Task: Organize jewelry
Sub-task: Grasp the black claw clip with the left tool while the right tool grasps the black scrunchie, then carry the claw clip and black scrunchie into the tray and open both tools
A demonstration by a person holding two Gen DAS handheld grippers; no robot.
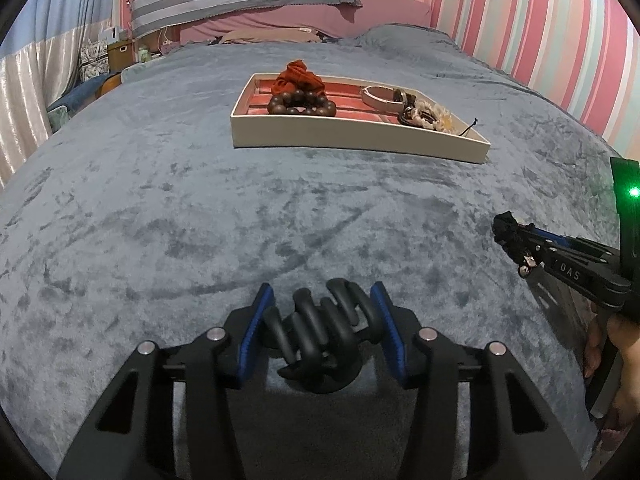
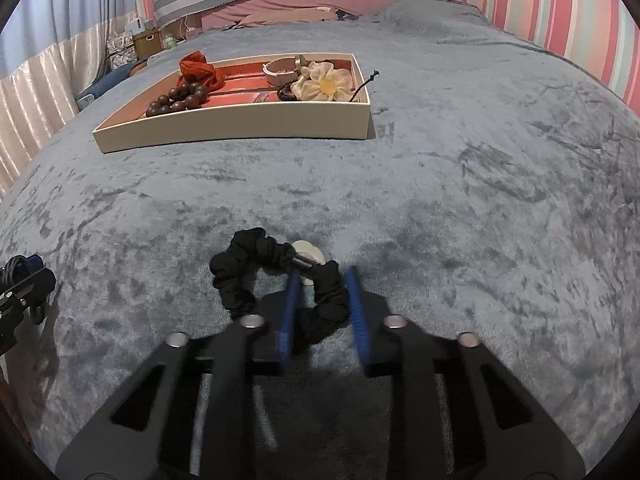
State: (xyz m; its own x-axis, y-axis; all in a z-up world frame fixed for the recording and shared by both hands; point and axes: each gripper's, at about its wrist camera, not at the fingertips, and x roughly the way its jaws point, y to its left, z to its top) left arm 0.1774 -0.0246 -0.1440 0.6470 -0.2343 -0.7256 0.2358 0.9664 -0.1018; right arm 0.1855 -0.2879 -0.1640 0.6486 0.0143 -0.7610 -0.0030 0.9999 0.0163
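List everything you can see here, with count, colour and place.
Tray: one, cream walls, pink lining, far on the bed.
Bead bracelet: one, dark brown, tray's left part.
Red scrunchie: one, rust red, behind the beads.
Pale band: one, whitish, tray's middle.
Flower hair tie: one, cream with yellow centre, tray's right end.
Claw clip: one, black, between the left tool's pads.
Black scrunchie: one, black with a white charm, at the right tool.
Blanket: one, grey-blue, covering the bed.
Left tool: black, blue pads, shut on the clip.
Right tool: black, blue pads, gripping the scrunchie.
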